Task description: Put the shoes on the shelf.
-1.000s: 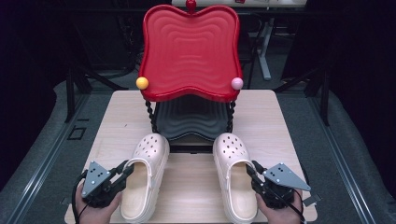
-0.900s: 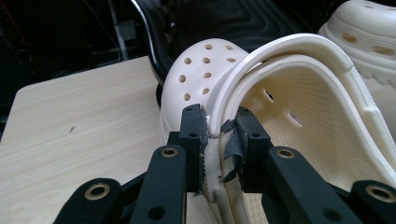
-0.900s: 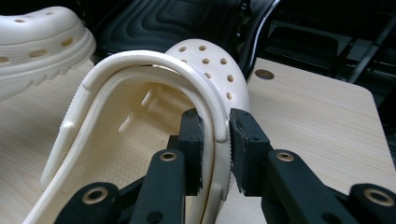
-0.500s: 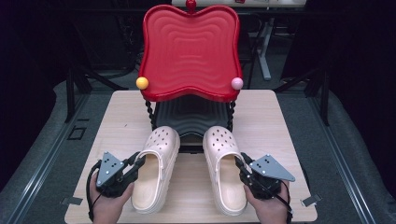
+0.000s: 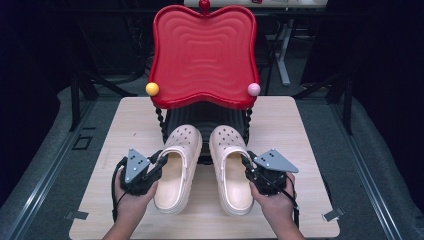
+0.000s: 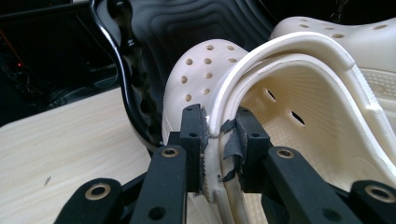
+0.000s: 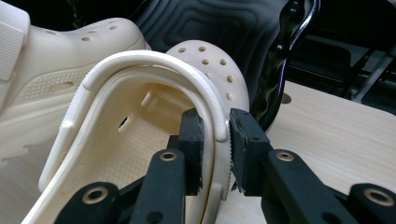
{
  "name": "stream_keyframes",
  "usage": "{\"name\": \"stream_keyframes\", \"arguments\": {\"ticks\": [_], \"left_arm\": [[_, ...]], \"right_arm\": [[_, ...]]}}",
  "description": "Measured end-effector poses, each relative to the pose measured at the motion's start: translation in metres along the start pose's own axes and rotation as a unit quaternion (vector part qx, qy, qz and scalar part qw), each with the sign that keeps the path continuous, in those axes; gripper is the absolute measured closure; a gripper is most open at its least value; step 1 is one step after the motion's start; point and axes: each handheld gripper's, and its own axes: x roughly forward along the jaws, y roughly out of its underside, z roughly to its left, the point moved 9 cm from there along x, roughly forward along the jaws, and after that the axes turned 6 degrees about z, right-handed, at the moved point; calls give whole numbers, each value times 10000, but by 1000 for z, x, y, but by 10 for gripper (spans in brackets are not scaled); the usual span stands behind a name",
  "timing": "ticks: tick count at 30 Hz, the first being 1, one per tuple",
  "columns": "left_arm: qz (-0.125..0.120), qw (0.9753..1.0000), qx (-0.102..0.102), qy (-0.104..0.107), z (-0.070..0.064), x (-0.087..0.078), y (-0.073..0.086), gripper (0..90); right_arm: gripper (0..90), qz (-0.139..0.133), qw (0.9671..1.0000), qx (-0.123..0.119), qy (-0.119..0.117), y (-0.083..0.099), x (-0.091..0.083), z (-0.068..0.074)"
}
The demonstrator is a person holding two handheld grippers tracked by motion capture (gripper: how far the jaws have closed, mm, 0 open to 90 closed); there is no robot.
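Both grippers [image 6: 219, 135] [image 7: 215, 140] pinch cream clogs' [image 5: 177, 167] [image 5: 232, 167] rims

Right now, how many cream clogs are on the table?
2. The left clog is clamped at its outer rim by the left gripper; the right clog lies beside it, clamped by the right gripper. Both toes point under the red shelf.

Two clogs lie side by side at centre frame on a table [image 5: 300, 130], the left clog [image 5: 179, 167] just beside the right clog [image 5: 232, 167], toes pointing up-frame under a two-tier shelf [image 5: 202, 55]. The left gripper [image 5: 152, 167] clamps the left clog's outer rim at lower left; the right gripper [image 5: 249, 167] clamps the right clog's outer rim at lower right.
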Motion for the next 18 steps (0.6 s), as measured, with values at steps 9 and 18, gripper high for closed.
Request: {"name": "stream_keyframes", "arguments": {"ticks": [9,18], "left_arm": [[6,10000,73,-31,-5,11,-8,759],[-11,10000,32,-80,-5,21,-15,759]], "right_arm": [[751,8,10000,-43,43,-11,12,0],[751,-21,10000,23,19,-16,22,1]]}}
